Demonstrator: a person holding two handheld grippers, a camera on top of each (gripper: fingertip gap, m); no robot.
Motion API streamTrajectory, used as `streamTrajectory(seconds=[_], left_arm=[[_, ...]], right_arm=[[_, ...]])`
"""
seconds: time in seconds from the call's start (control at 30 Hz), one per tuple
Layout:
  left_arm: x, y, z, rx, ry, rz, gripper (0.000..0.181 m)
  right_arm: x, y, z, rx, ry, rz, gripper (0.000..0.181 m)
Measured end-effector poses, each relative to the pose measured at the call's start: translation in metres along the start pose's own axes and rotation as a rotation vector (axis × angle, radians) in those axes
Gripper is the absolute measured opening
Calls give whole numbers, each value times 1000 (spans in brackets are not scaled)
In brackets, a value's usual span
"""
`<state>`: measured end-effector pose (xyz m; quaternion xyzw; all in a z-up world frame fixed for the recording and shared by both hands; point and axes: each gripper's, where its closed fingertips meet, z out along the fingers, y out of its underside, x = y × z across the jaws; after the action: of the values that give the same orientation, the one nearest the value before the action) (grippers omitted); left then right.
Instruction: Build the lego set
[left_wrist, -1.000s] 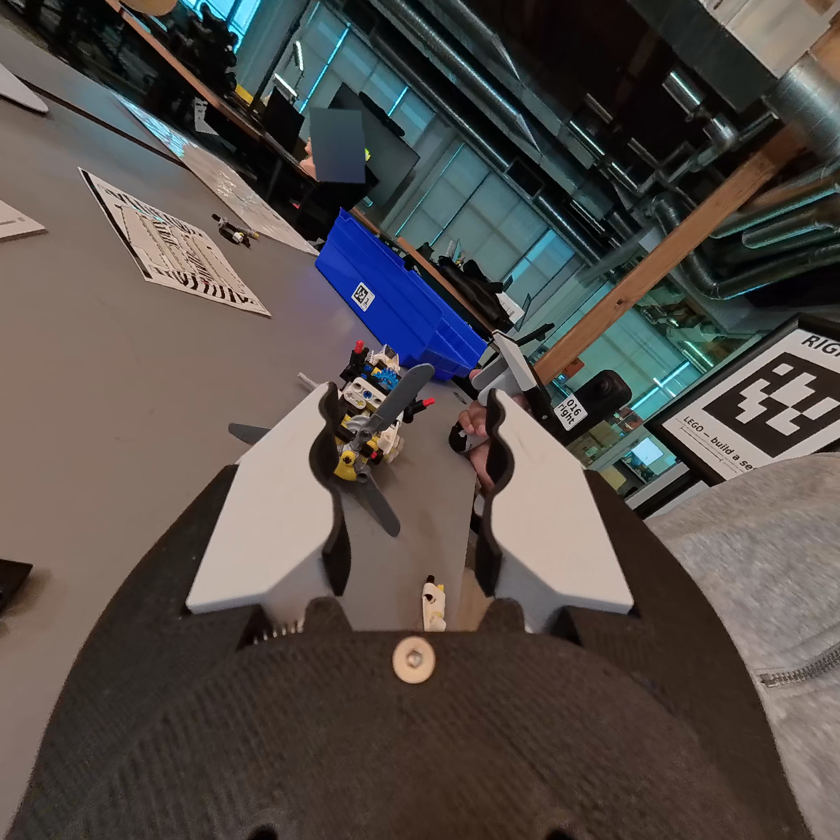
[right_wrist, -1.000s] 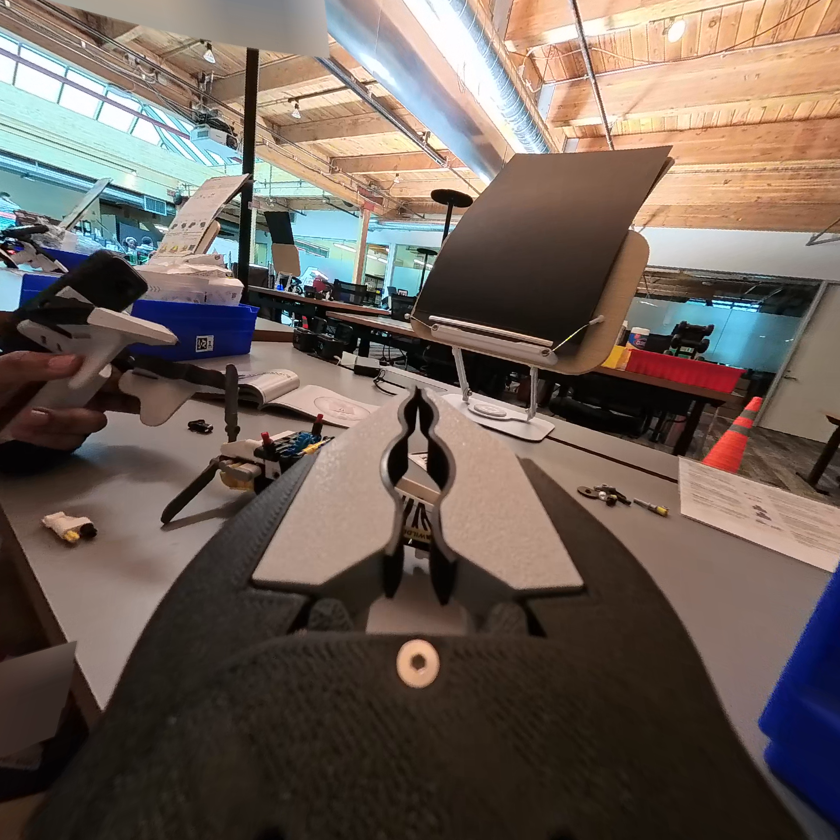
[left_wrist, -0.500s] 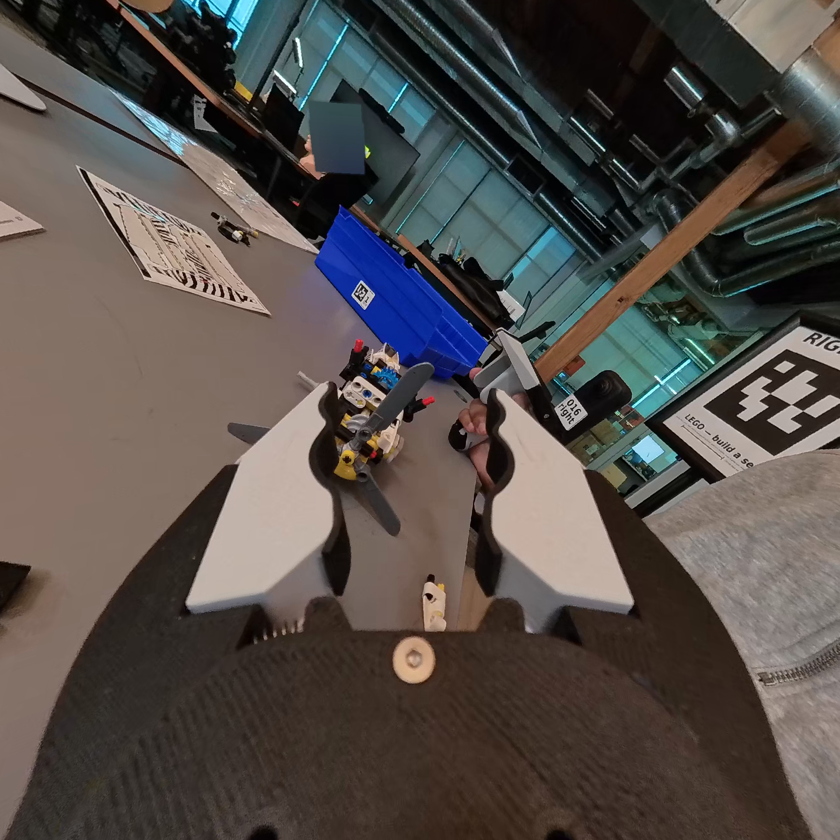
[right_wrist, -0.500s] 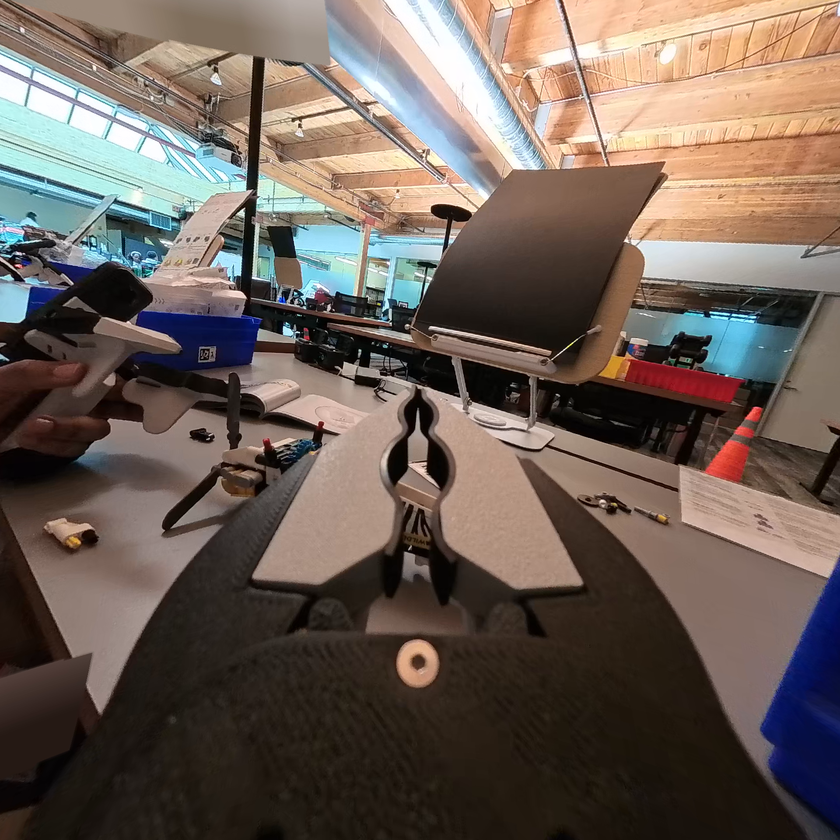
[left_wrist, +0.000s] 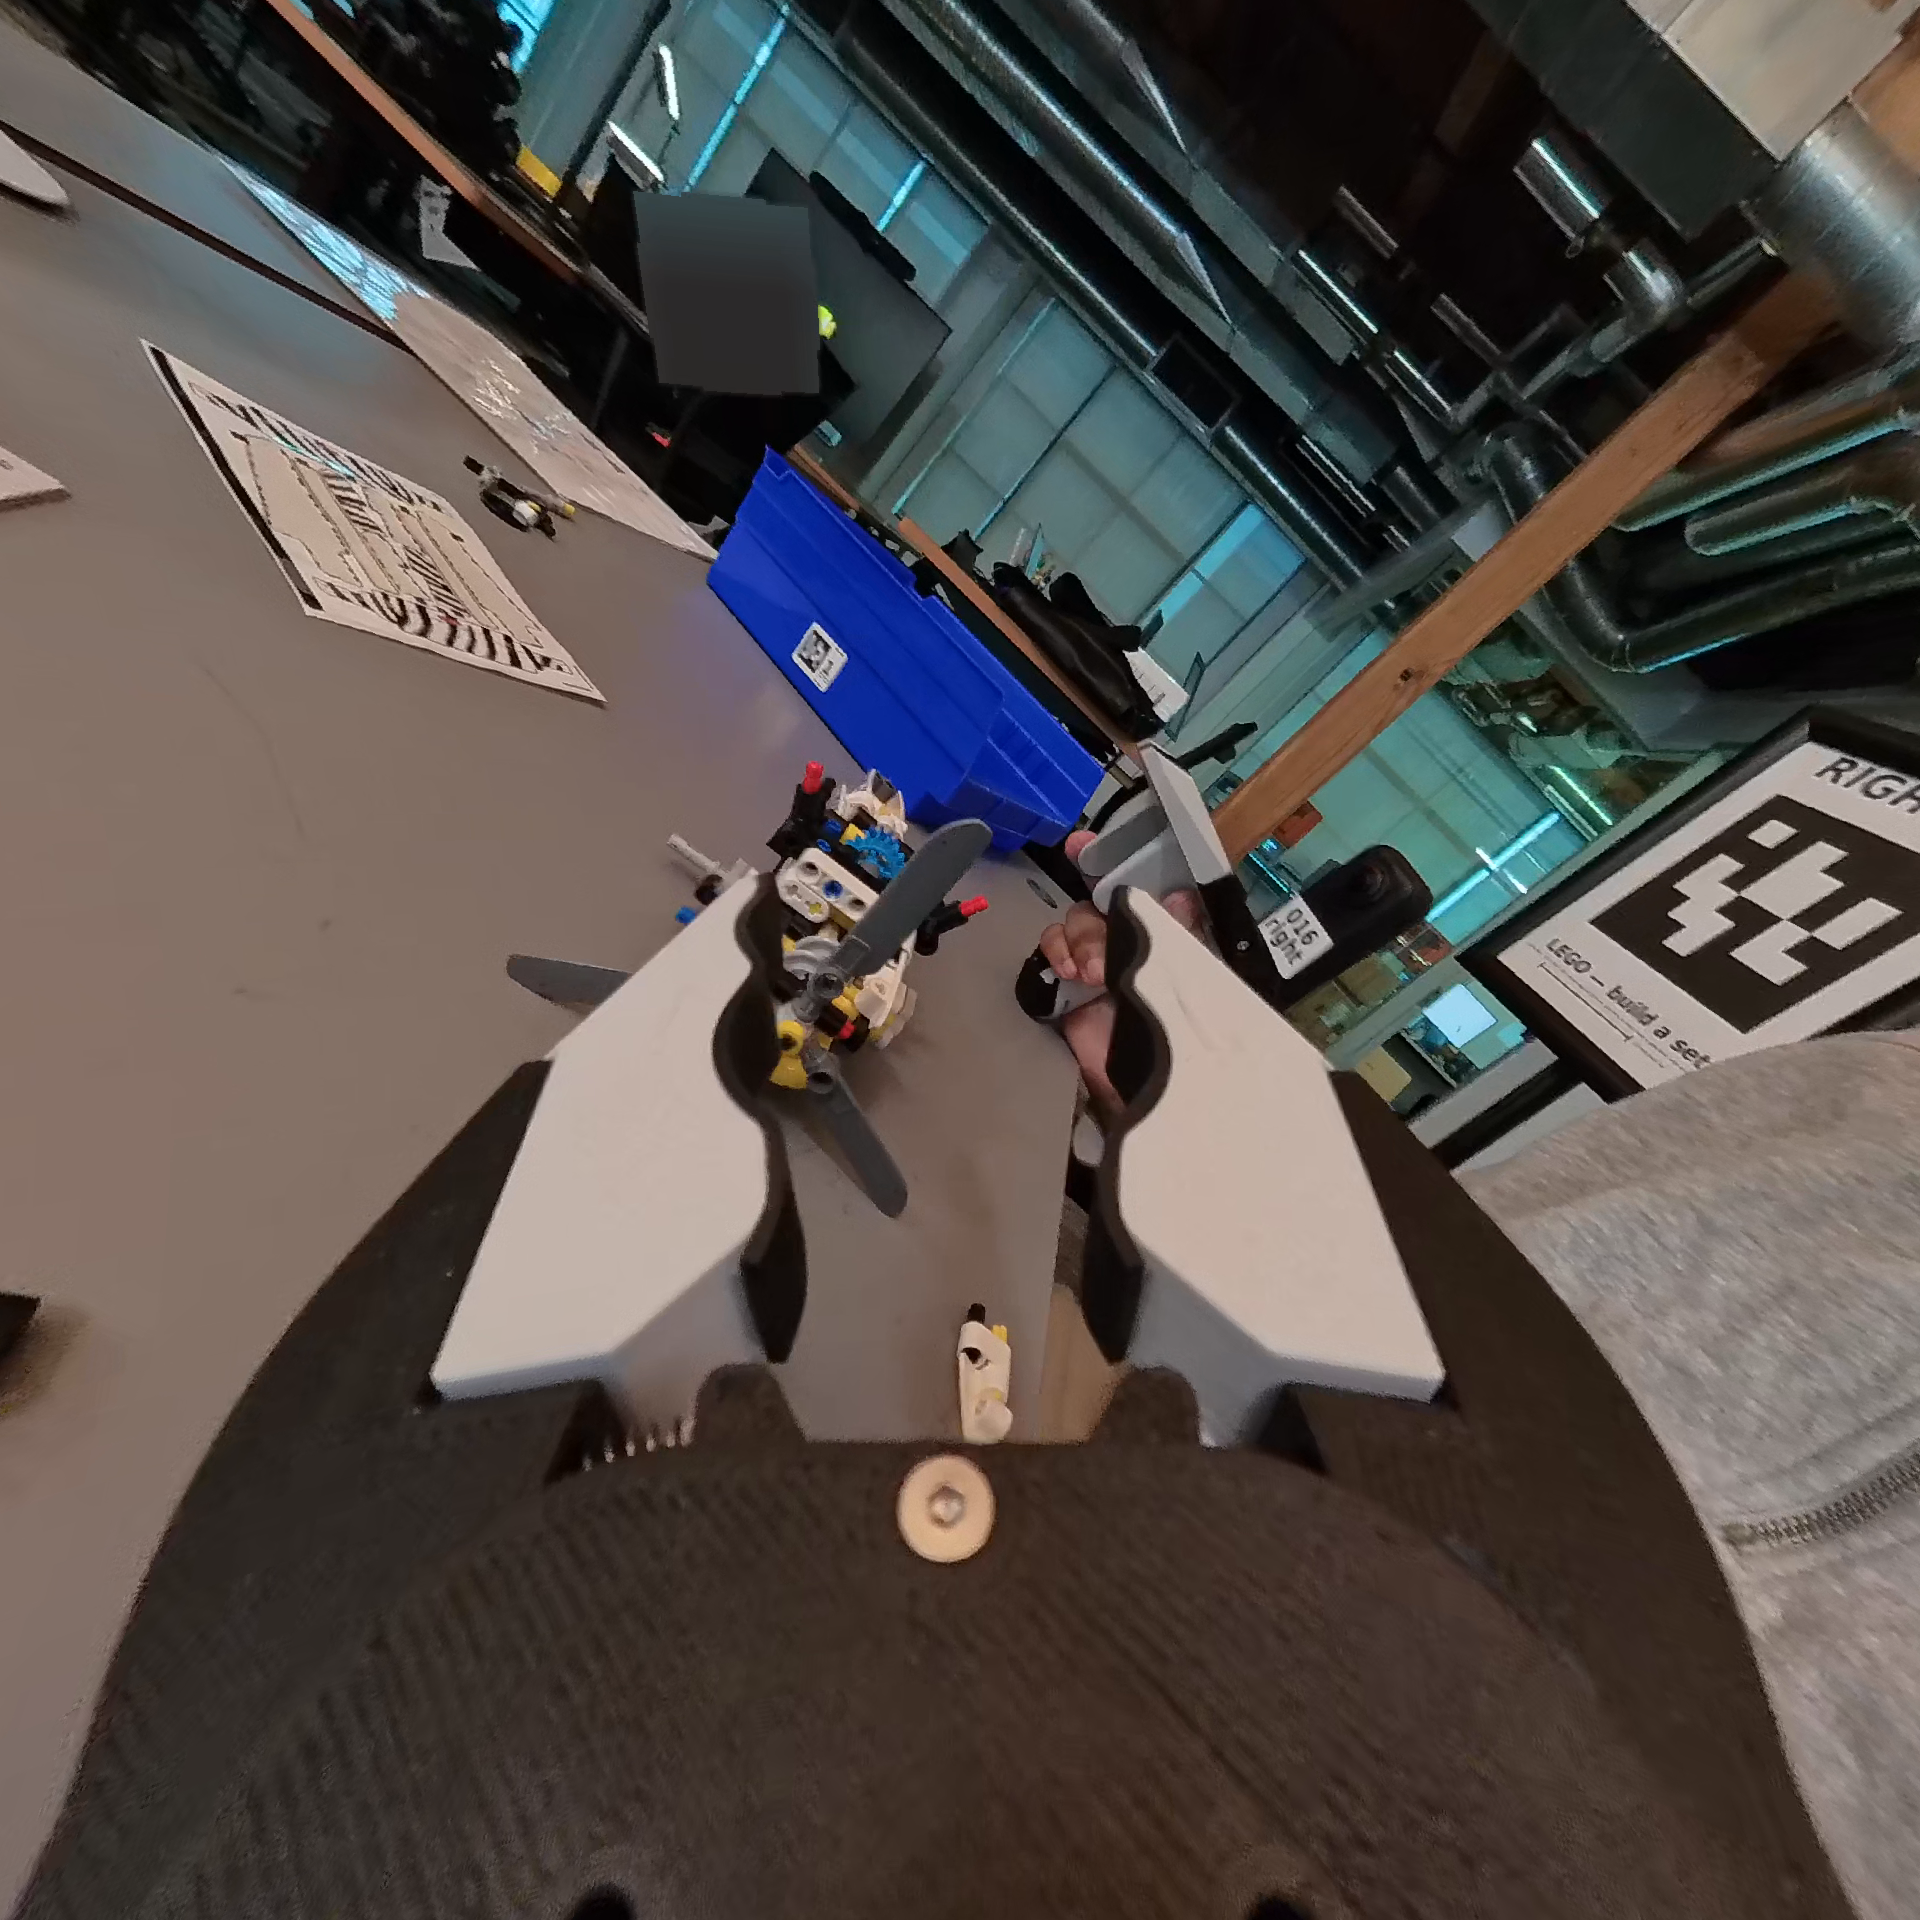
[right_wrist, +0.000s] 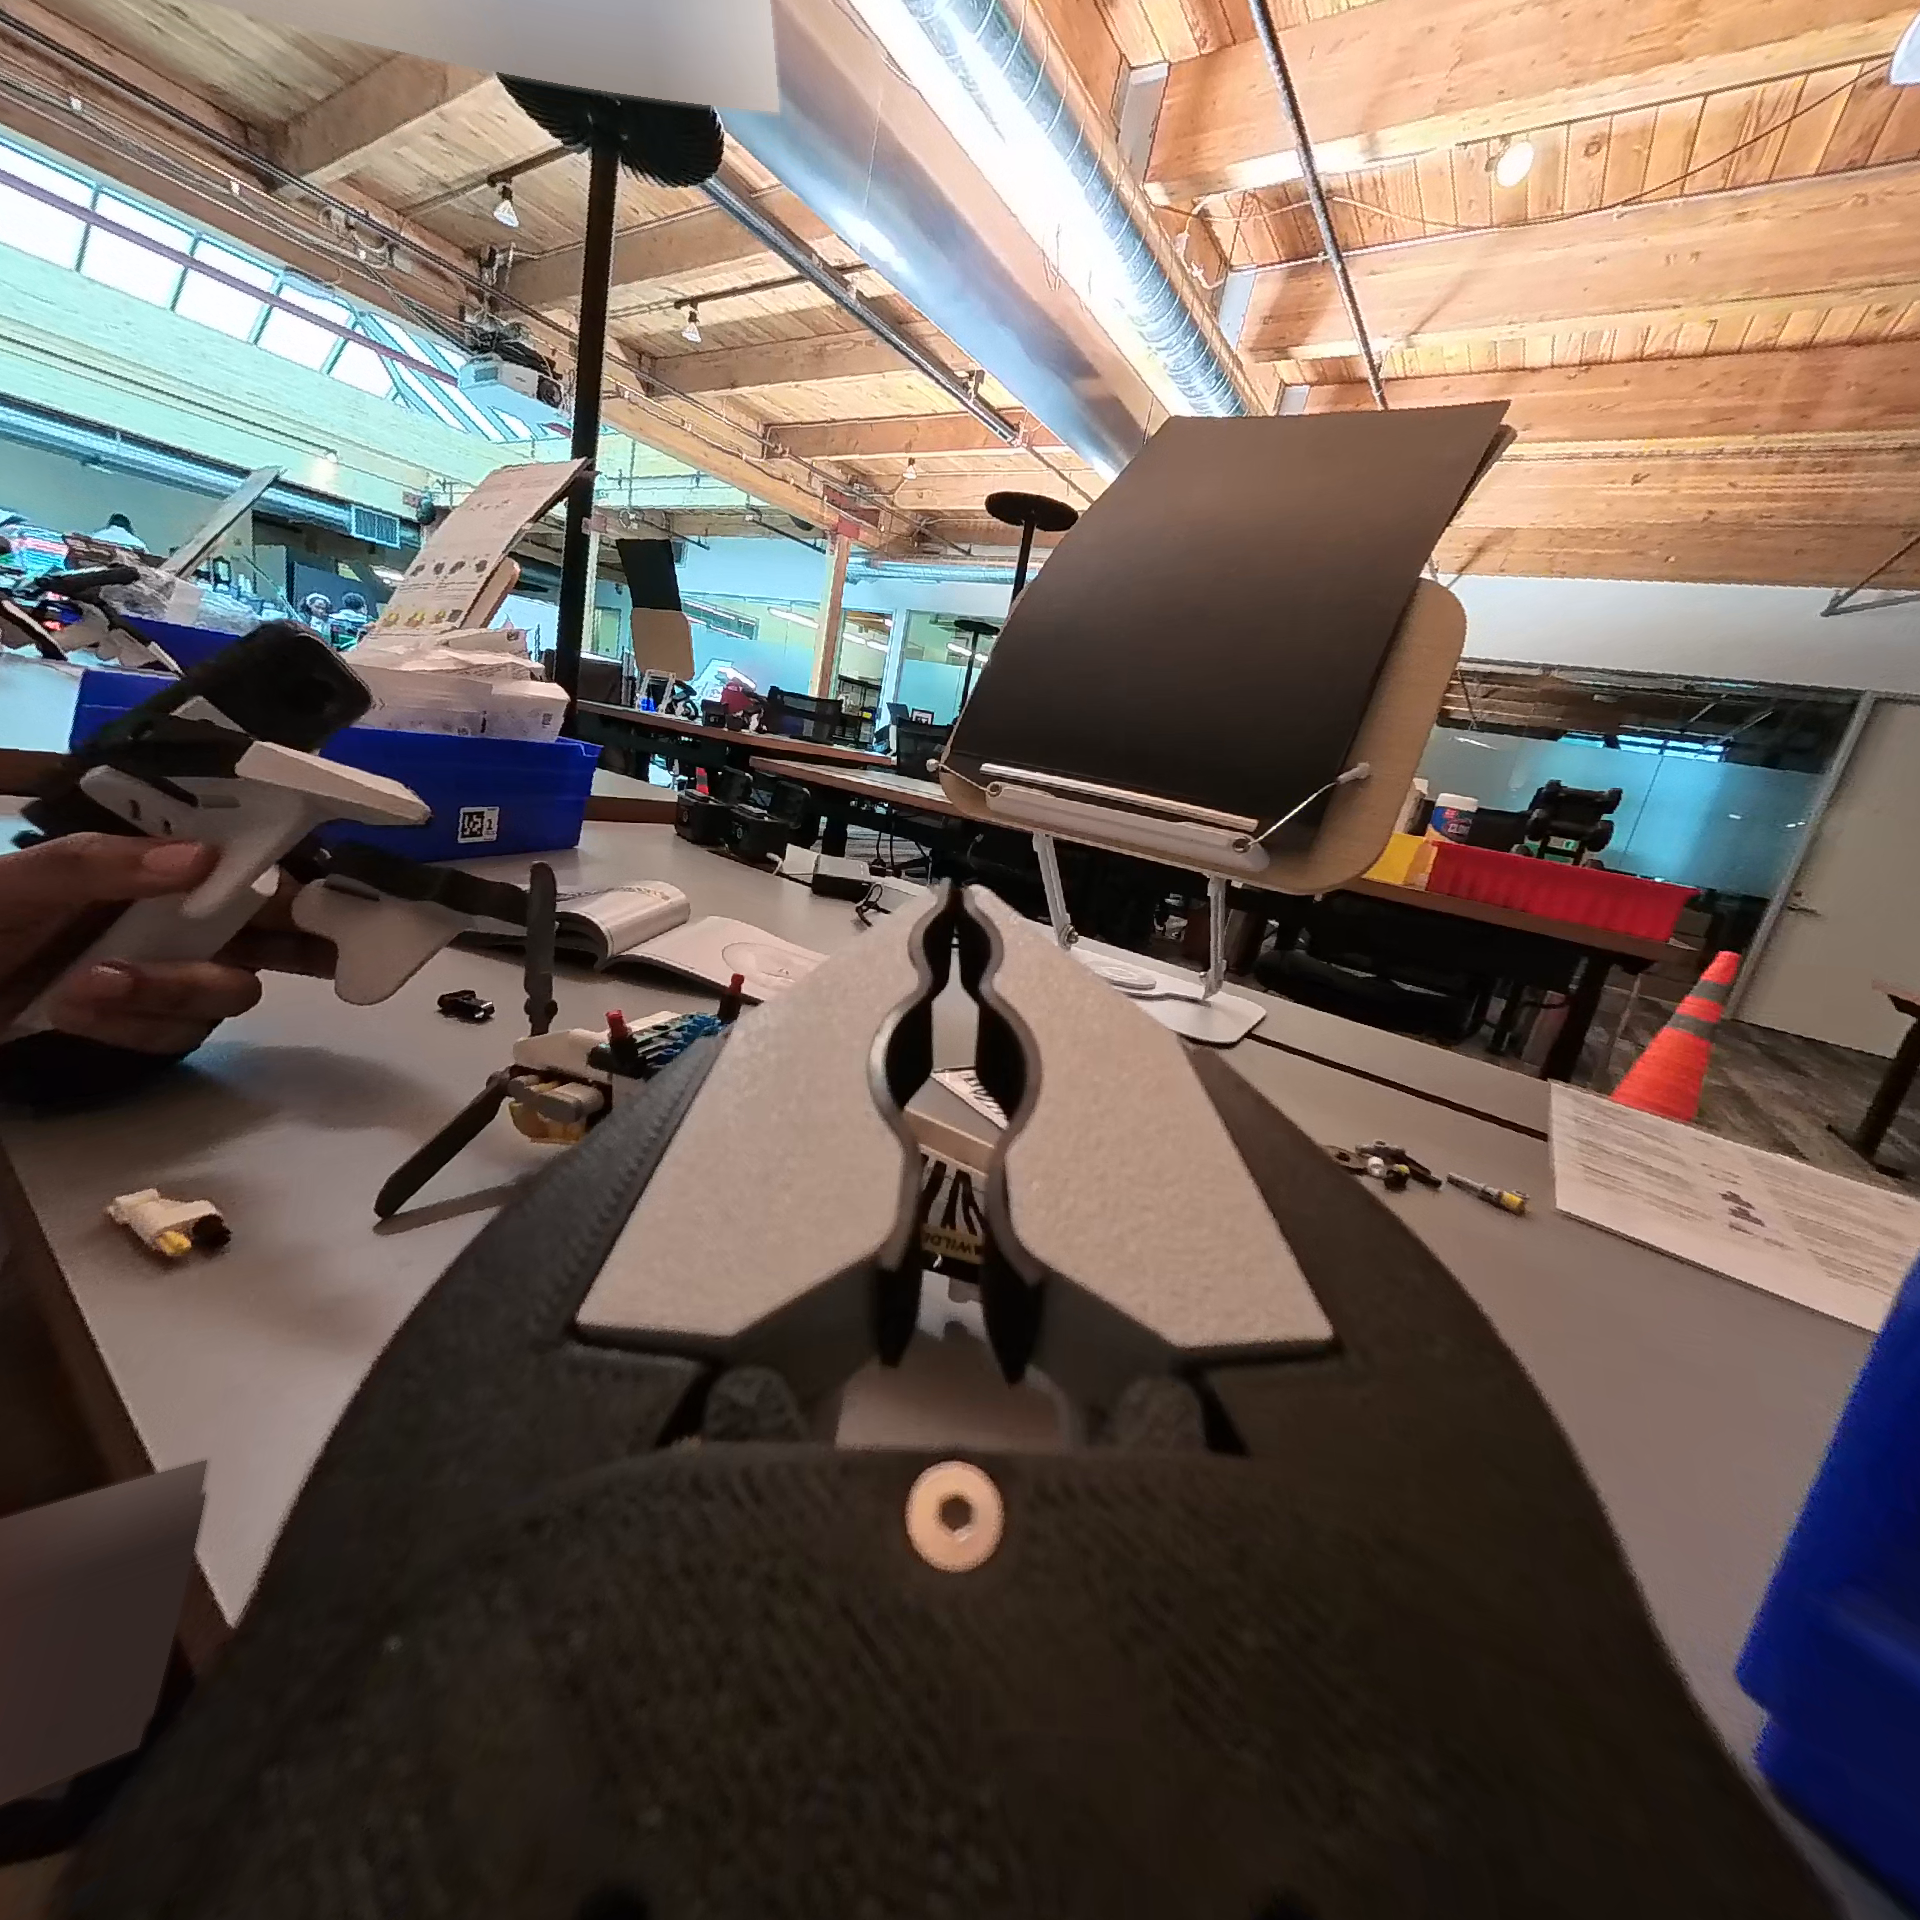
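Grey tabletop (left_wrist: 229, 935) fills the left wrist view, and on it, at about twelve o'clock from the left gripper (left_wrist: 935, 914), stands the lego model (left_wrist: 847, 925), a small white, yellow and blue build with a grey propeller; its near blade reaches down between the fingers. That gripper is spread wide with nothing between its fingers, and it is held above the table, clear of the model. A small white lego piece (left_wrist: 982, 1371) with a yellow end lies on the table close to the gripper's base, near the table edge. Beyond the model, at one o'clock, a blue bin (left_wrist: 894, 675) sits on the table, and at ten o'clock lies a printed black-and-white sheet (left_wrist: 384, 561). In the right wrist view the right gripper (right_wrist: 961, 904) has its fingertips nearly touching, with only a thin gap, and nothing held. The model sits at ten o'clock from it, partly hidden behind its left finger. Farther at ten o'clock an open booklet (right_wrist: 665, 925) lies flat, and at one o'clock a black board on a stand (right_wrist: 1216, 623) tilts backward. A person's hand (right_wrist: 94, 925) holds the left gripper at nine o'clock.
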<state>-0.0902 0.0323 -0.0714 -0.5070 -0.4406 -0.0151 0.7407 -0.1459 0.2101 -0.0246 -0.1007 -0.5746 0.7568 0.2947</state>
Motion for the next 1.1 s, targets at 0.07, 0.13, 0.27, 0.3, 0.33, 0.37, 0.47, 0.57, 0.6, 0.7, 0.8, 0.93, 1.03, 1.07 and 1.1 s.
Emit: streamTrajectory(seconds=[0.07,0.13,0.27,0.3,0.33,0.37,0.47,0.57,0.6,0.7,0.8,0.93,1.03,1.07,1.1], left_arm=[[2,6,2,-39,21,-25,58],[0,9,4,-58,13,-34,58],[-1,6,2,-39,-6,-16,57],[-1,6,3,-39,-11,-13,57],[-2,7,3,-44,-18,-13,57],[-4,8,5,-54,-26,-14,58],[-7,14,10,-94,-47,-27,59],[-8,20,16,-124,-52,-44,58],[-8,21,17,-132,-54,-47,58],[-6,27,21,-168,-40,-55,57],[-2,32,24,-204,-2,-74,56],[5,42,29,-254,30,-76,56],[17,55,38,-305,59,-51,54],[22,60,42,-322,74,-39,53],[28,65,46,-336,89,-26,53]], right_arm=[[0,0,0,2,2,-2,0],[0,-1,0,10,5,-3,0],[0,-1,0,11,6,-12,0],[0,-1,0,11,8,-15,0],[-1,-1,0,11,8,-17,0],[-1,-1,0,13,8,-18,0],[-1,-2,-1,19,7,-18,0],[-1,-3,-2,30,1,-19,0],[-2,-4,-2,34,1,-19,0],[-1,-6,-4,53,2,-17,0],[0,-11,-9,94,8,-4,0],[6,-18,-15,151,20,47,0],[15,-21,-19,181,43,117,0],[19,-21,-21,189,52,143,0],[23,-22,-22,198,63,167,0]])
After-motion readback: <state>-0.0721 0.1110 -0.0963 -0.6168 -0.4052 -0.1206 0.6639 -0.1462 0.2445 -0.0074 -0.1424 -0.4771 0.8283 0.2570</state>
